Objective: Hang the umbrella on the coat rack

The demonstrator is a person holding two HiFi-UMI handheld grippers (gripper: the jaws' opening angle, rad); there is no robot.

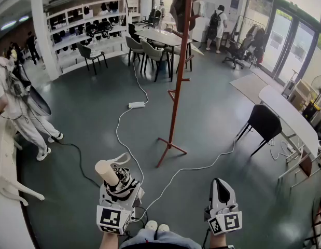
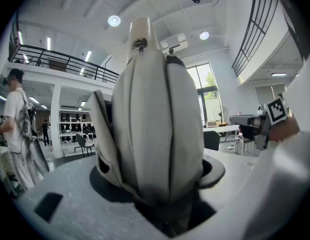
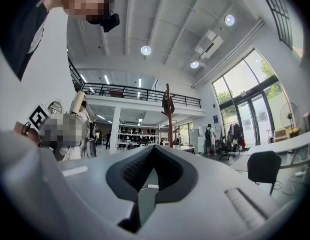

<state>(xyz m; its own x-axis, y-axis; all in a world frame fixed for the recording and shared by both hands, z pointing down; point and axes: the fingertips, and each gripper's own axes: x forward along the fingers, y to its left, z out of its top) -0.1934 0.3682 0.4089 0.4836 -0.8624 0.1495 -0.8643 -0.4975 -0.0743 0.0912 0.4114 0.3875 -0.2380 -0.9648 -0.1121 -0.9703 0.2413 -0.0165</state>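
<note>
Hall with grey floor (image 1: 87, 118), wide and open. A white cable (image 1: 120, 134) snakes across it. A person (image 1: 17, 105) stands at the left edge.

Coat rack (image 1: 180, 61): tall red-brown pole on splayed feet, standing mid-floor, well apart from the operator. Short pegs angle upward off the pole at several heights. Something dark hangs near its top; the lower pegs look bare.

Step in hand, as judged: carry and approach. The umbrella is picked up but not yet at the rack. The next move calls for walking across, stepping clear of the cable, then raising the left gripper so a loop or strap on the umbrella can drop over a free peg. The free hand may be needed to spread that loop.

Umbrella (image 1: 116, 178): compact folding type, collapsed, held low in front of the operator and tilted up and to the left. Pale cream cap on the upper end. The canopy is bundled in cream panels with dark seams, and the head view shows black-and-white patterning lower down. A thin pale strap (image 1: 119, 158) curls off beside it. The fabric is soft, so it probably gives under pressure.

Left gripper (image 1: 120, 190): jaws spread wide and clamped around the bundled canopy, which fills the gap between them.

Right gripper (image 1: 221, 190): jaws closed together, nothing between them, held near level beside the left.
</note>
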